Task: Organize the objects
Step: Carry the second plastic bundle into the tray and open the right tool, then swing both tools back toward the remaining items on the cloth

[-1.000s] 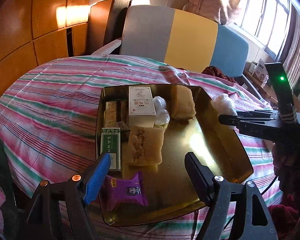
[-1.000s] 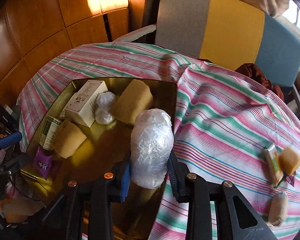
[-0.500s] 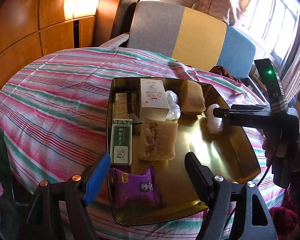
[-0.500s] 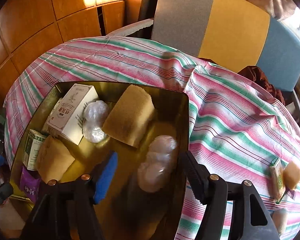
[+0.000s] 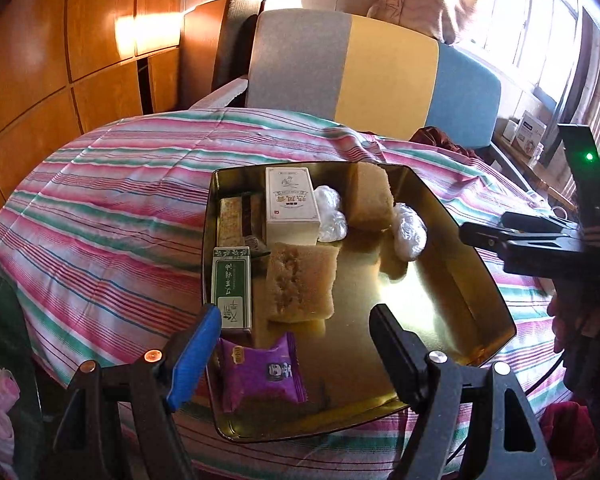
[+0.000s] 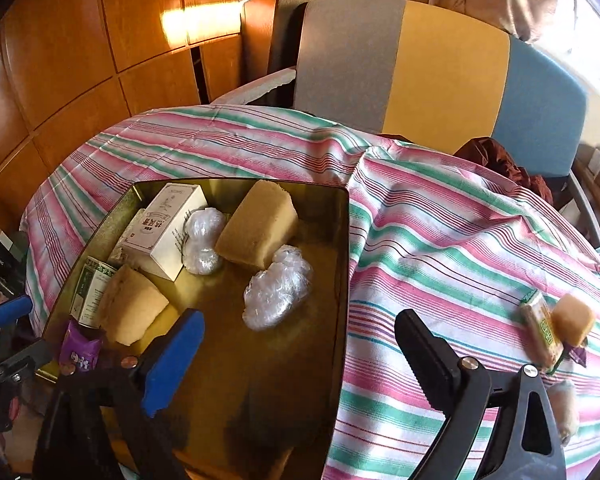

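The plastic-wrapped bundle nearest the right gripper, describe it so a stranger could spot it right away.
Find the gold tray on the striped tablecloth. Toward its right wall, a clear plastic-wrapped bundle lies against the tan sponge-cake block. Unlike the other wrapped bundle, which sits beside the white box, it is longer.

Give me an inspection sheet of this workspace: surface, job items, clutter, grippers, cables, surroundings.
Surface: round table under a striped cloth; gold tray on it.
Job's things: in the tray, a white box, green box, two sponge cakes, two plastic-wrapped bundles, a purple packet and bars by the left wall. Off the tray, on the cloth: a green-label bar, a cake cube and another wrapped piece.
Clutter: dark red cloth at the far edge.
Grippers: left gripper open over the tray's near edge; right gripper open, empty.
Cables: one hangs below the right gripper's handle.
Surroundings: grey-yellow-blue chair, wood panels, window.
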A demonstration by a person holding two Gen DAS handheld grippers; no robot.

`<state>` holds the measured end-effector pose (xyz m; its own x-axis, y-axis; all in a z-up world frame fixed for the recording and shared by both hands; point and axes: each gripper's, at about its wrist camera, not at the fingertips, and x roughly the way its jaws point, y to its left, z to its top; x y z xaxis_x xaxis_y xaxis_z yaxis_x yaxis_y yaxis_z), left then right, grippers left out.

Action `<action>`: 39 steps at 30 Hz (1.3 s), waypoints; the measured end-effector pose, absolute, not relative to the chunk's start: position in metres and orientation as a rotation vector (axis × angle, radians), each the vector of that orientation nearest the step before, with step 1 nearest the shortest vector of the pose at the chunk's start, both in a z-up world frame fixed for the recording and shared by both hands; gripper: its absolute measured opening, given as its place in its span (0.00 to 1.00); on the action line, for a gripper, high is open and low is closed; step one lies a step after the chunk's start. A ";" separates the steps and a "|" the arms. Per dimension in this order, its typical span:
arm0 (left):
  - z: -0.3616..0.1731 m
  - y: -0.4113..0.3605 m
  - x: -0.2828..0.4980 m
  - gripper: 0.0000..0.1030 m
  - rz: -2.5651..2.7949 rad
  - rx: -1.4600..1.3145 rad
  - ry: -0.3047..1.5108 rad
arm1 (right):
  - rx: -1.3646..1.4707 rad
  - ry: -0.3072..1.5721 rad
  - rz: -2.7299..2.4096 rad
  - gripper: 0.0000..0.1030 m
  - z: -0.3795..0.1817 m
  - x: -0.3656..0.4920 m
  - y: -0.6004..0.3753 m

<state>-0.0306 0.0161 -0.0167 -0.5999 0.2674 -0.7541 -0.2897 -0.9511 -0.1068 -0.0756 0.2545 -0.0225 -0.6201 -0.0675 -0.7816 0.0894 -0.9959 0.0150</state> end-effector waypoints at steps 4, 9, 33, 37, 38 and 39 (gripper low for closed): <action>-0.014 0.025 -0.027 0.75 2.553 -1.186 0.077 | 1.325 0.005 -2.780 1.00 -0.020 -0.057 0.273; -0.011 0.036 -0.023 0.75 2.538 -1.173 0.117 | 1.359 -0.047 -2.832 1.00 -0.022 -0.037 0.311; -0.013 0.154 -0.017 0.74 2.222 -1.215 0.225 | 1.528 -1.118 -3.239 1.00 -0.052 0.069 0.597; -0.014 0.179 -0.014 0.74 2.151 -1.225 0.232 | 1.493 -1.341 -3.159 1.00 -0.059 0.078 0.611; -0.014 0.185 -0.014 0.74 2.139 -1.230 0.233 | 1.489 -1.361 -3.155 1.00 -0.059 0.080 0.612; -0.014 0.190 -0.015 0.74 2.128 -1.234 0.237 | 1.488 -1.373 -3.154 1.00 -0.059 0.080 0.612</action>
<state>-0.0146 0.1904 -0.0141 -0.3391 0.4495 -0.8264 -0.6204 -0.7672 -0.1627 0.0796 0.6117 -0.0590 -0.5343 0.2149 -0.8175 -0.7448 -0.5770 0.3351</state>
